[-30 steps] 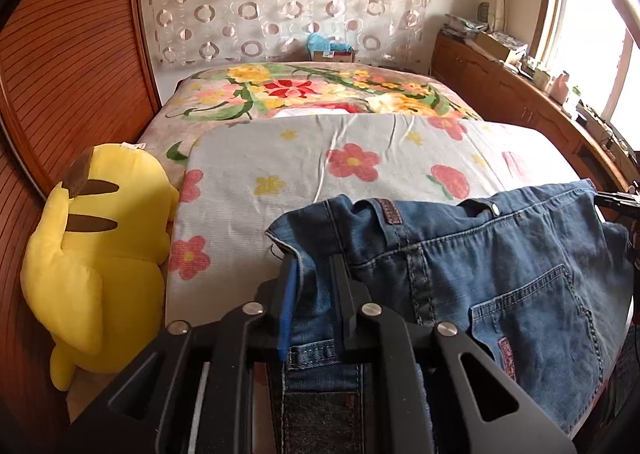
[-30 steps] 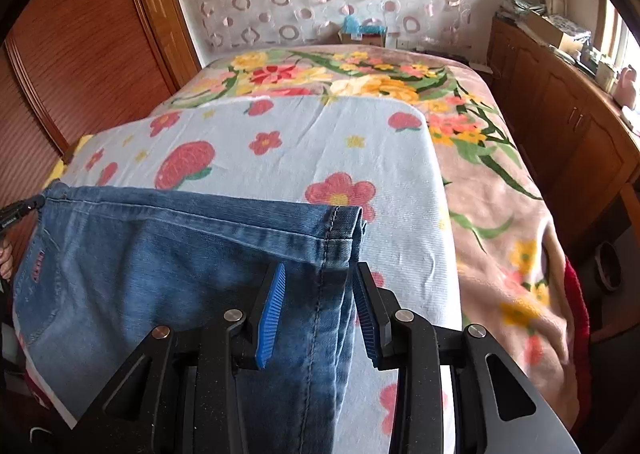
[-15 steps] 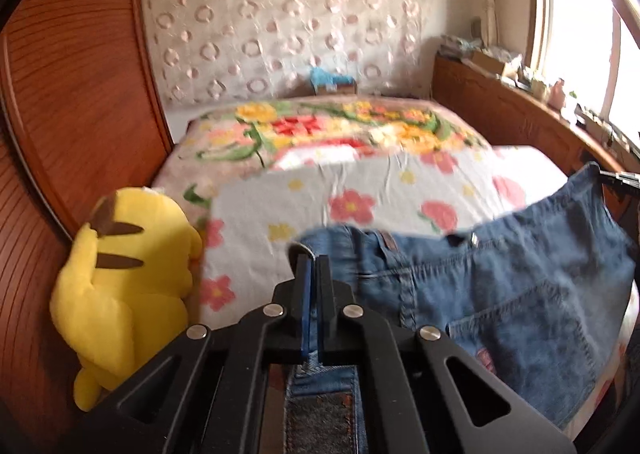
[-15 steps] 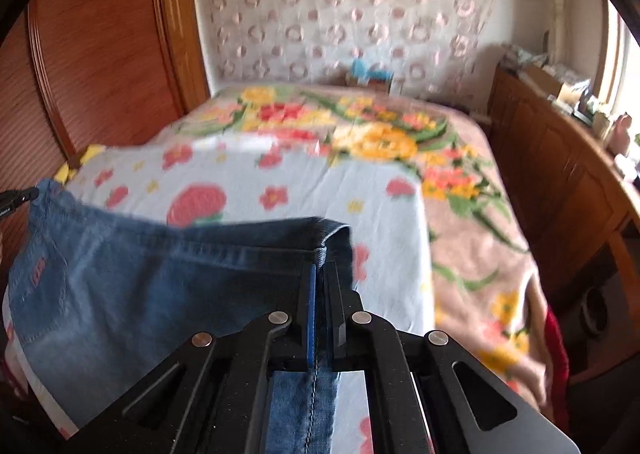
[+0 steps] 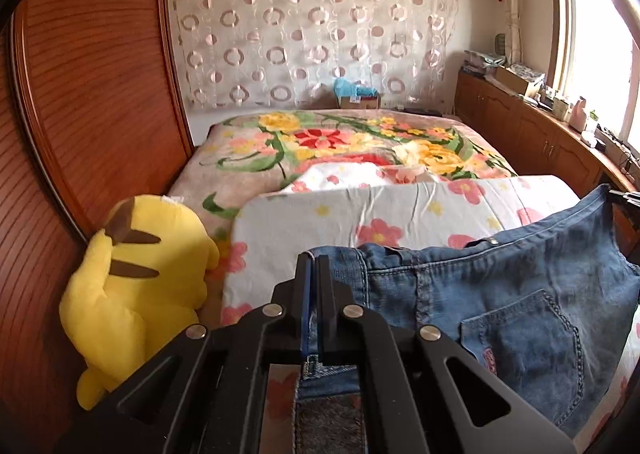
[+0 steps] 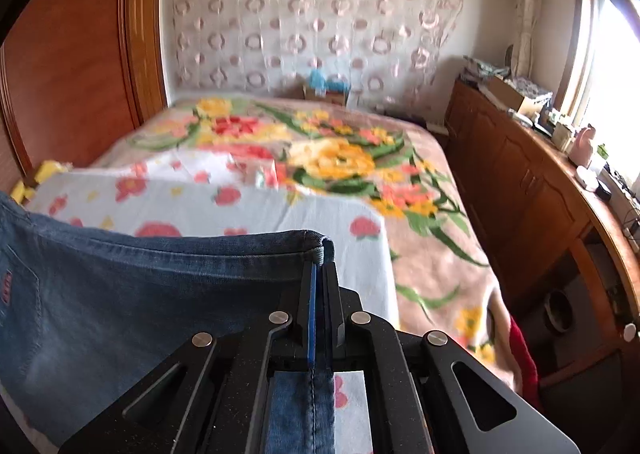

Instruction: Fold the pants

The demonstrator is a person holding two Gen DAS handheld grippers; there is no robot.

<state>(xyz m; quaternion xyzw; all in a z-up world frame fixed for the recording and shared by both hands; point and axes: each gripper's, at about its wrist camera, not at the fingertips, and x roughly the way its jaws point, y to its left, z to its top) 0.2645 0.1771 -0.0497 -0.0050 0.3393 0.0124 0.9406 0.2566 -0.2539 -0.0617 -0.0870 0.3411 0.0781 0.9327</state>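
Observation:
Blue denim pants (image 5: pixel 500 294) hang stretched between my two grippers above the near end of the bed, back pocket showing. My left gripper (image 5: pixel 314 266) is shut on the waistband's left corner. My right gripper (image 6: pixel 319 268) is shut on the other waistband corner; the pants (image 6: pixel 140 294) spread left from it. The pant legs hang below, out of view.
A bed (image 5: pixel 344 142) with a floral blanket and a white flowered sheet (image 5: pixel 360 214) lies ahead. A yellow plush toy (image 5: pixel 136 278) sits by the wooden wall at left. Wooden cabinets (image 6: pixel 540 194) with clutter line the right side under the window.
Both grippers closed on the waistband corners and lifted the pants off the bed; the views rose and tilted up toward the far wall.

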